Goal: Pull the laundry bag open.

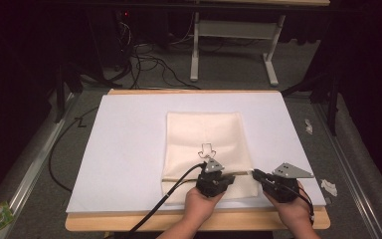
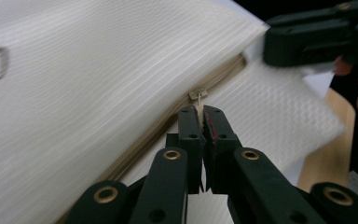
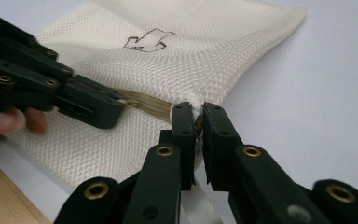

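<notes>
A: On the white sheet [image 1: 129, 149] over the wooden table [image 1: 129, 221] lies a cream mesh pouch [image 1: 204, 134], near the front edge, with a small outline drawing [image 1: 206, 148] on it.

B: And the zipper [image 2: 158, 126]?

A: It runs across the pouch close to its near end. The left gripper [image 2: 200, 116] has its jaws pressed together on the zipper pull [image 2: 197, 94].

B: The right gripper [image 3: 198, 114]?

A: Its jaws pinch the edge of the pouch at the end of the zipper, on the right side.

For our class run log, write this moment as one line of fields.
left gripper: shut on zipper pull | right gripper: shut on mesh bag edge, zipper end | bag flat on white sheet
</notes>
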Available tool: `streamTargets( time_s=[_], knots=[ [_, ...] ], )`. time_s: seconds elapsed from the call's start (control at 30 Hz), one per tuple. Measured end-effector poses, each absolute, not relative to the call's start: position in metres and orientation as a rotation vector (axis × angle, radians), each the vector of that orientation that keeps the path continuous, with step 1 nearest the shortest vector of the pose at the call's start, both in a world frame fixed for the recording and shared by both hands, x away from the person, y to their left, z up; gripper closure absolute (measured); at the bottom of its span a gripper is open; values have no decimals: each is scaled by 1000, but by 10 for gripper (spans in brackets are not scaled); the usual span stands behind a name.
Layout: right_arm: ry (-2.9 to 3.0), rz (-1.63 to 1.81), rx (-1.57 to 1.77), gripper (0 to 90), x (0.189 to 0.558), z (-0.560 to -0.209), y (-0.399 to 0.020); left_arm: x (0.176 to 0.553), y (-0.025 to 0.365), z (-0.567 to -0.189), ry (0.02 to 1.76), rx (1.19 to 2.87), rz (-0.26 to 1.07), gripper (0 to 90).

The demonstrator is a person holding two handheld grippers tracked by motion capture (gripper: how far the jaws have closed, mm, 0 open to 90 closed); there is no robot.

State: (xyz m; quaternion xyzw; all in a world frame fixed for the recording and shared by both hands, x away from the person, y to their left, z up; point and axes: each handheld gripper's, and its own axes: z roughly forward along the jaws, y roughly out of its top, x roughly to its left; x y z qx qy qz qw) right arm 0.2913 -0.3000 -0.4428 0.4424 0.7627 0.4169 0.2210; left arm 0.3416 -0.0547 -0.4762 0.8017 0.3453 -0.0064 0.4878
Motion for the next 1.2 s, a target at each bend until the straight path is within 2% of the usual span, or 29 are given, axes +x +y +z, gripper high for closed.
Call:
streamTargets(
  time_s=[0.47, 0.73, 0.97, 1.2],
  knots=[
    [2081, 1133, 1251, 853, 293, -443, -308, 346, 27, -472, 903, 2090, 127, 874],
    [2085, 1120, 1270, 853, 296, -446, -312, 346, 83, -469, 997, 2086, 154, 873],
    [2084, 1114, 1289, 851, 297, -449, -314, 348, 109, -478, 1043, 2027, 161, 873],
    [2090, 1102, 1315, 846, 299, -452, -316, 345, 112, -476, 1023, 2052, 200, 869]
  ],
)
